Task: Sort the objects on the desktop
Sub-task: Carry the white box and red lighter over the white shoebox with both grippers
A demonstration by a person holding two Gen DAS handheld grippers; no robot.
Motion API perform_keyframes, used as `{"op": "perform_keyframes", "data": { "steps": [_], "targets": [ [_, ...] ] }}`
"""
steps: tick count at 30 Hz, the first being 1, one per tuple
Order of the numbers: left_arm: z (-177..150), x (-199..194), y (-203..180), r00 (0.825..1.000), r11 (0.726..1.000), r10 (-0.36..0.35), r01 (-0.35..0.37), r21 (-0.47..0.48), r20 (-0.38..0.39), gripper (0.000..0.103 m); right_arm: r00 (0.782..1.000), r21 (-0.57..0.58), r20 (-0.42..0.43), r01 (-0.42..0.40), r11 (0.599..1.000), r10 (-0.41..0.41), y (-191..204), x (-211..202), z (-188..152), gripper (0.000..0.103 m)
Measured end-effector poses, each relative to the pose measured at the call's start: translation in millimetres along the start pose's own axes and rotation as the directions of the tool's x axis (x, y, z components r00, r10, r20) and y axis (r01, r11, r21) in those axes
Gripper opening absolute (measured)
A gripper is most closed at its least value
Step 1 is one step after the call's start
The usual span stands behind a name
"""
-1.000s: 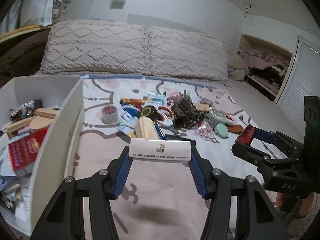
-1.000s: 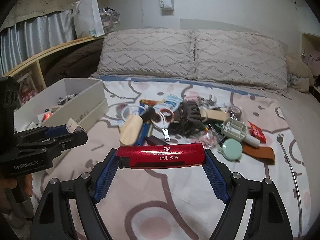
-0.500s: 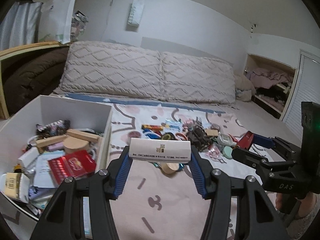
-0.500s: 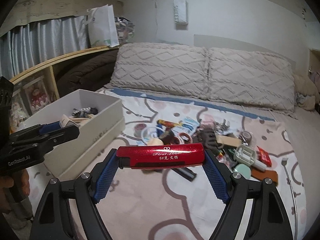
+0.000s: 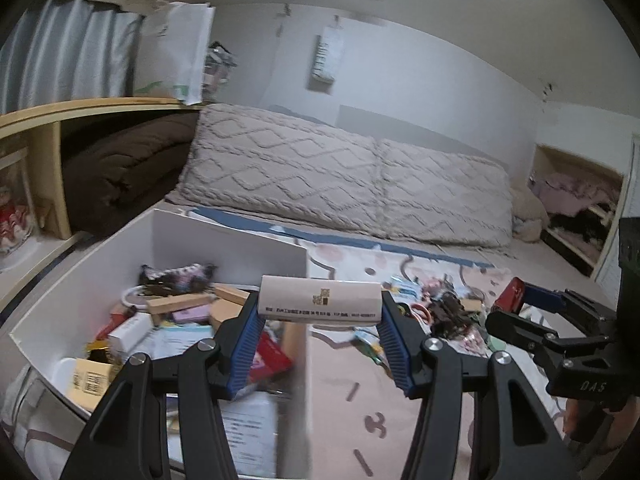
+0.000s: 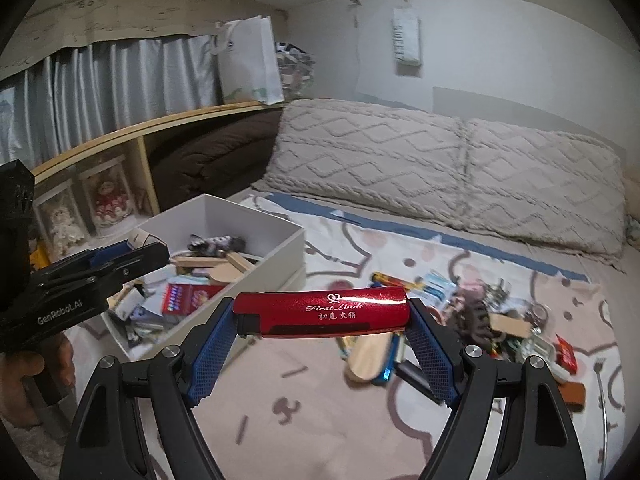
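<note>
My left gripper [image 5: 319, 309] is shut on a white lighter [image 5: 320, 298] with a small code print, held crosswise in the air over the near right wall of the white storage box [image 5: 224, 240]. My right gripper [image 6: 322, 314] is shut on a red lighter [image 6: 322, 311] with white lettering, held crosswise above the bedsheet to the right of the box [image 6: 256, 216]. The box holds wooden blocks, a red packet [image 6: 192, 294], papers and a dark hair tie. Each gripper shows in the other's view: the right [image 5: 532, 300] at the right edge, the left [image 6: 132, 250] at the left.
A pile of small objects [image 6: 476, 312] lies on the patterned sheet: scissors, a wooden piece [image 6: 370, 356], hair clips, packets, a back scratcher [image 6: 600, 376]. Two knitted pillows [image 5: 344, 184] line the wall. A wooden shelf [image 6: 120, 136] with a brown blanket and dolls stands at the left.
Both grippers rose and swung left with their lighters. The box has come from the left edge to beneath the left gripper; the pile has slid right and away in both views.
</note>
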State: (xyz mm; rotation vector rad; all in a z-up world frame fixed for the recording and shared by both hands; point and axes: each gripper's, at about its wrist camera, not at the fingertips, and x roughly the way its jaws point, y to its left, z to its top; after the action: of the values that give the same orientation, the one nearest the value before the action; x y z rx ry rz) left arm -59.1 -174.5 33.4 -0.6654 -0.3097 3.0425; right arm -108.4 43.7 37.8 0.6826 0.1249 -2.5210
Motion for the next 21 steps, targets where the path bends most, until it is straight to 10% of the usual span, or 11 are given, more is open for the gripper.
{"op": "perform_keyframes", "data": {
  "steps": [21],
  "targets": [
    [13, -24, 92, 0.988, 0.975, 0.140, -0.127, -0.185, 0.061, 0.056, 0.985, -0.220, -0.151, -0.113, 0.969, 0.080, 106, 72, 39, 0.083]
  ]
}}
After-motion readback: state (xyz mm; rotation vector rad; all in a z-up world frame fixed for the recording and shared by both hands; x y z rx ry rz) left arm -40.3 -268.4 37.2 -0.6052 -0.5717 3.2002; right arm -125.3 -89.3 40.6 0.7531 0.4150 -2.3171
